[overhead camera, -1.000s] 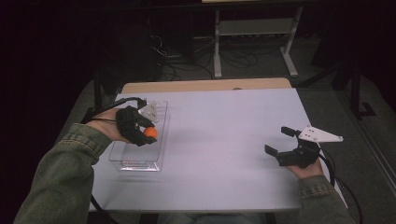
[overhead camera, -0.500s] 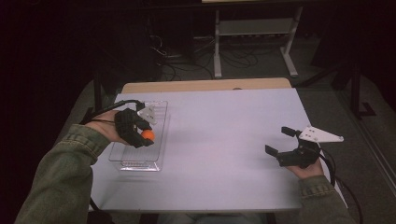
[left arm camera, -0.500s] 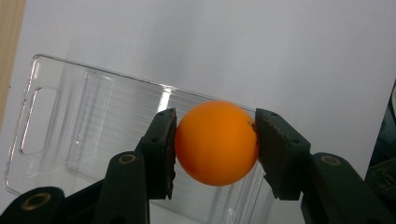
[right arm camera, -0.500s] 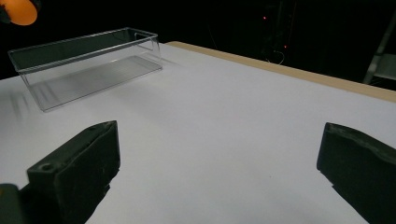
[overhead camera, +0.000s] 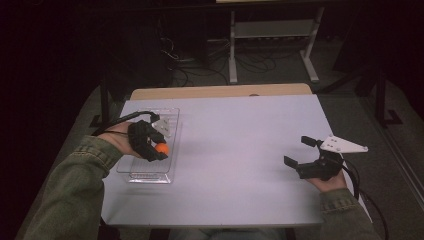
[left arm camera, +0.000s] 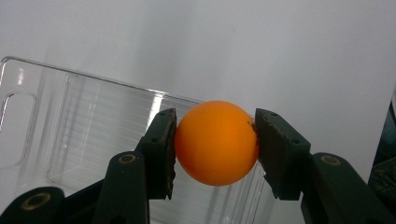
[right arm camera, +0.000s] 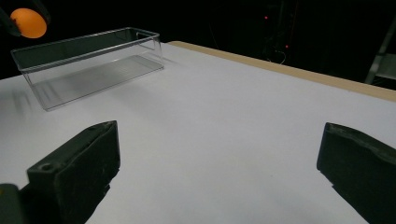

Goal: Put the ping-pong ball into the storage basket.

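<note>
— Dark room all round, just a rack and cables at the back, and a pale white tabletop (overhead camera: 240,150) in the middle. Why is the small round orange plastic ball (left arm camera: 216,142) up in the air?

— It sits pinched between the two black pads of the left gripper (overhead camera: 159,150), one pad on each side at its widest part, so it cannot roll out. In the high view that gripper hangs over the clear rectangular plastic bin (overhead camera: 167,175), near its right-hand long wall, so I judge the ball is being carried either into or out of it; which, I cannot tell.

— Is the ball touching the bin?

— No. In the right gripper view the ball (right arm camera: 29,22) hangs above the rim of the bin (right arm camera: 56,100), with nothing inside the bin.

— And the other hand?

— Right gripper (overhead camera: 305,152) is held well apart, near the table's right edge, jaws spread wide with nothing between them. It looks parked there to stay out of the way, ready if needed.
</note>
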`<state>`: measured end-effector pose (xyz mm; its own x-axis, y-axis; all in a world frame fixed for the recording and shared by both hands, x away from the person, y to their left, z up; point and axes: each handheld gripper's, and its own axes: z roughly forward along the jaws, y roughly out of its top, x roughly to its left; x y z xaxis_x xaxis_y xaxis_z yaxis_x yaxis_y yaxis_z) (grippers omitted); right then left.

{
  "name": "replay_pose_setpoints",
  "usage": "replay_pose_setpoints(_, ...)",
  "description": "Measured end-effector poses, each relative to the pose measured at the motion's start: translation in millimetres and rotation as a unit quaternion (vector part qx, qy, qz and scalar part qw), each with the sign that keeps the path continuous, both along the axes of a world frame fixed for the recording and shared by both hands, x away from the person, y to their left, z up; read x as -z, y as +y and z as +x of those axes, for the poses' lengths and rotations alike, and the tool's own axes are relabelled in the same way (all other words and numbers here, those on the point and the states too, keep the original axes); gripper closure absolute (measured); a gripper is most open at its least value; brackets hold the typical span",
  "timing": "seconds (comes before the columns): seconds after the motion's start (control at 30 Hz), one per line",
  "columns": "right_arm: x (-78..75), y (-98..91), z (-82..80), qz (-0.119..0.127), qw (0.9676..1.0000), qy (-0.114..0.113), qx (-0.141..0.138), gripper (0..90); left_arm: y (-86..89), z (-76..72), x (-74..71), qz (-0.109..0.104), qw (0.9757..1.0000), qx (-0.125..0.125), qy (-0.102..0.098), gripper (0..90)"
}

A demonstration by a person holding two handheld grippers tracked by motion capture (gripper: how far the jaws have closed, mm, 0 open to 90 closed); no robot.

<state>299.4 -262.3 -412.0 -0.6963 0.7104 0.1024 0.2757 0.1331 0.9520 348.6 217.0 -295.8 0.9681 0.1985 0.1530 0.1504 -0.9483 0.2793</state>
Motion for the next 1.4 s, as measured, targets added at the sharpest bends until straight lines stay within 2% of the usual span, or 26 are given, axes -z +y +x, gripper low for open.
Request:
replay_pose_setpoints(0.27,0.0,-0.5,-0.3,0.001,1.0,0.002,0.001,0.0,2.8,1.4,10.6,0.005,0.9999,-0.005,0.009,50.5)
replay_pose_setpoints(0.43,0.2,-0.2,-0.2,0.0,1.0,0.002,0.0,0.0,0.6,-0.2,14.9,0.007,0.9999,0.008,0.007,50.5)
replay_pose_setpoints(0.77,0.4,-1.2,-0.1,-0.001,1.0,0.002,-0.001,0.0,4.9,1.7,29.7,0.01,0.9998,0.003,0.018,50.5)
replay_pose_setpoints(1.0,0.9,-1.4,0.3,-0.002,1.0,0.003,-0.002,0.0,5.0,3.2,37.0,0.02,0.9995,0.007,0.022,50.5)
replay_pose_setpoints(1.13,1.2,-1.4,0.5,-0.002,1.0,0.005,-0.001,0.0,6.1,5.4,43.1,0.015,0.9995,0.009,0.025,50.4)
replay_pose_setpoints(1.4,1.0,-1.5,0.4,-0.002,1.0,0.005,-0.002,0.0,9.8,9.6,55.6,0.016,0.9993,-0.002,0.035,50.3)
